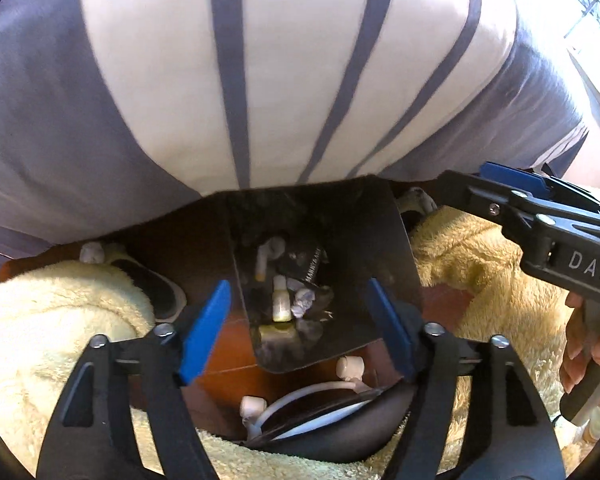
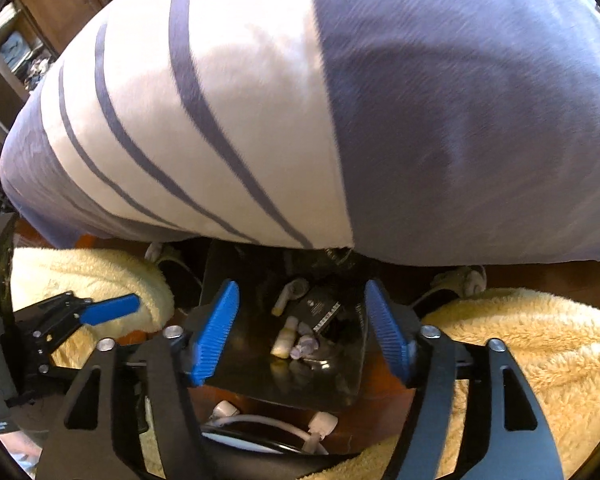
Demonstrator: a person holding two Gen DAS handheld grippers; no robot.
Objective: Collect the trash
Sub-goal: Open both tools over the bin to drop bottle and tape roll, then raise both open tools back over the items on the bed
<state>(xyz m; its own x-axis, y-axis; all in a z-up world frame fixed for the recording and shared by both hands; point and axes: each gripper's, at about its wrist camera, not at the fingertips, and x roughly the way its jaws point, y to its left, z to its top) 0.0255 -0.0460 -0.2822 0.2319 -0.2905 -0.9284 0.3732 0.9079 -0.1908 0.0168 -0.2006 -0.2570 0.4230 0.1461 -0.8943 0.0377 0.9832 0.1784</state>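
A black open bin [image 1: 380, 240] [image 2: 236, 264] stands on the wooden floor between my legs. Inside it lie a white earbud [image 1: 268, 254] [image 2: 290, 292], a small pale bottle [image 1: 281, 300] [image 2: 286, 338], a crumpled scrap [image 1: 304, 300] [image 2: 306, 346] and a black printed pack [image 1: 308, 268] [image 2: 320, 310]. My left gripper [image 1: 300, 328] hangs open and empty above the bin. My right gripper [image 2: 300, 334] is also open and empty above it; it shows at the right of the left wrist view [image 1: 512, 188].
My striped white and grey shirt [image 1: 284, 72] [image 2: 260, 120] fills the upper view. Fluffy cream trousers [image 1: 40, 320] [image 2: 520, 340] flank the bin. Black slippers with white charms [image 1: 156, 284] [image 2: 268, 432] stand around it. Wooden furniture [image 2: 60, 8] is at far left.
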